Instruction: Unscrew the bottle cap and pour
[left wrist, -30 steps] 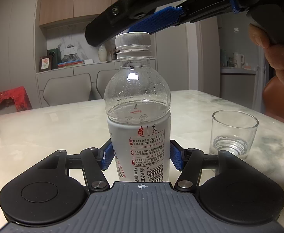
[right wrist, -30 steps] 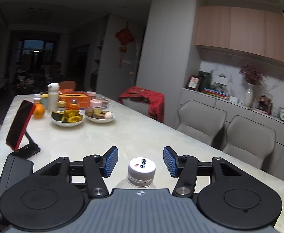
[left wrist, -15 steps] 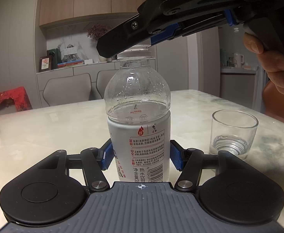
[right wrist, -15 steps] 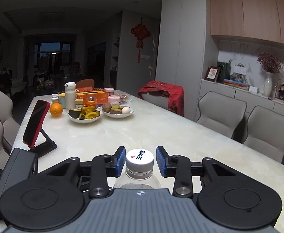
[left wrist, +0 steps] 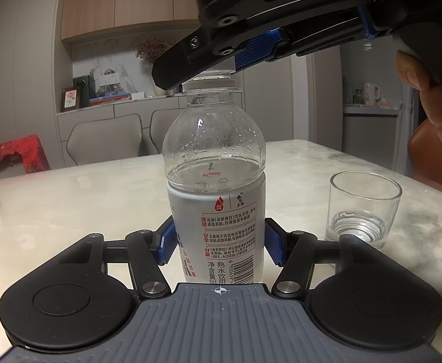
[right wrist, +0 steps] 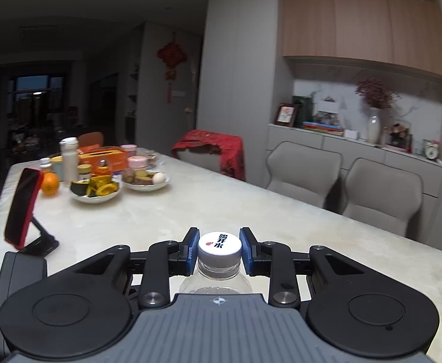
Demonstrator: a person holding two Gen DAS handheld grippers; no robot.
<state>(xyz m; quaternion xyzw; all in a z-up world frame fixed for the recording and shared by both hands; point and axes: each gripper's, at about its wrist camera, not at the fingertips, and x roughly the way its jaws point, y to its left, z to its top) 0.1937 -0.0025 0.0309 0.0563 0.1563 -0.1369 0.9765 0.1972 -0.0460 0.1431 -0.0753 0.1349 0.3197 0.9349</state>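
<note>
A clear water bottle [left wrist: 216,163] with a white label stands upright on the marble table [left wrist: 99,199]. My left gripper [left wrist: 219,243] is shut on its lower body, blue pads against the label. My right gripper [right wrist: 220,249] is above it and shut on the white cap [right wrist: 220,245], one blue pad on each side. In the left wrist view the right gripper [left wrist: 251,51] hides the cap. A short clear glass [left wrist: 364,205] with a little water stands on the table to the right of the bottle.
At the table's far end are a red phone on a stand [right wrist: 24,205], two plates of food [right wrist: 96,189], an orange, jars and an orange tissue box. Grey chairs [right wrist: 305,175] line the far side. An orange chair [left wrist: 432,157] is to the right.
My right gripper came down over the bottle top and its jaws closed from wide open onto the cap. The left gripper and the bottle stayed still.
</note>
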